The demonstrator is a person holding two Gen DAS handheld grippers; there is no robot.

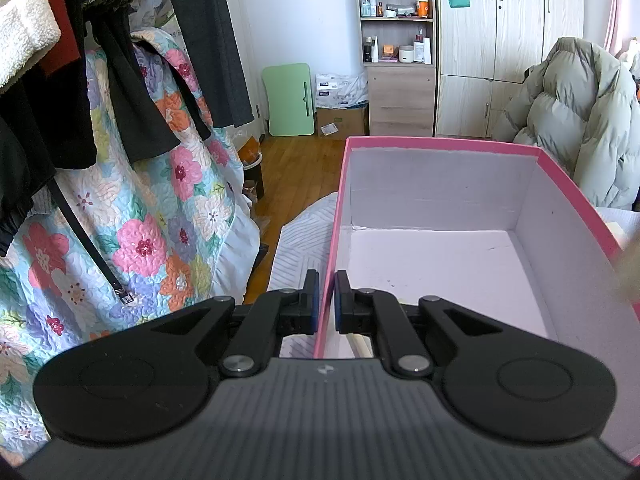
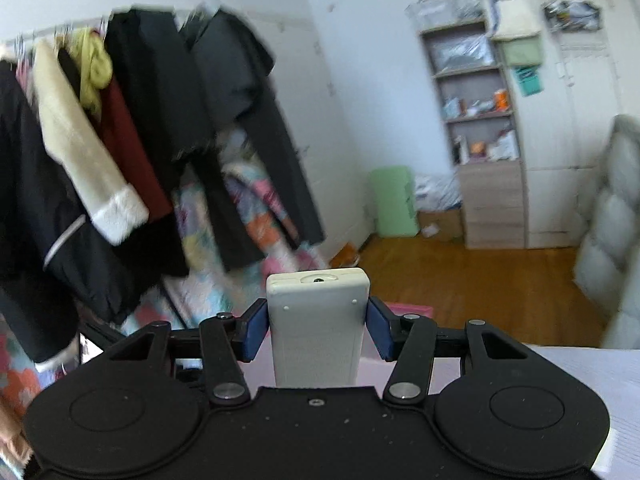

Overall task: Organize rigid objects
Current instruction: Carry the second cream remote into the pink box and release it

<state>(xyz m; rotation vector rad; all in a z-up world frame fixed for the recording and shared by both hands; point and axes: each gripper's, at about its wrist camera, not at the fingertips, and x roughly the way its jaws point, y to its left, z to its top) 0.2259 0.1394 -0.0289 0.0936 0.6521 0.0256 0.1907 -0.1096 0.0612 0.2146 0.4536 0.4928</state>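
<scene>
left gripper (image 1: 326, 300) pinching the near-left wall of the pink cardboard box (image 1: 440, 216), right gripper (image 2: 317, 330) clamping an off-white plastic remote (image 2: 317, 320), its far end sticking out past the pads

White walls (image 1: 300, 12), wood floor (image 1: 304, 168), shelving (image 1: 396, 40)

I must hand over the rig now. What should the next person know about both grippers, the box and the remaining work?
Left gripper: shut on the left wall of the pink box, one finger inside, one outside.
Right gripper: shut on a white remote control, held in the air, back side up.
Box: open, on the bed; the visible white floor holds nothing.
Done: remote picked up, box steadied.
Left: probably bring the remote over the box and set it inside. Other items are not visible.
</scene>
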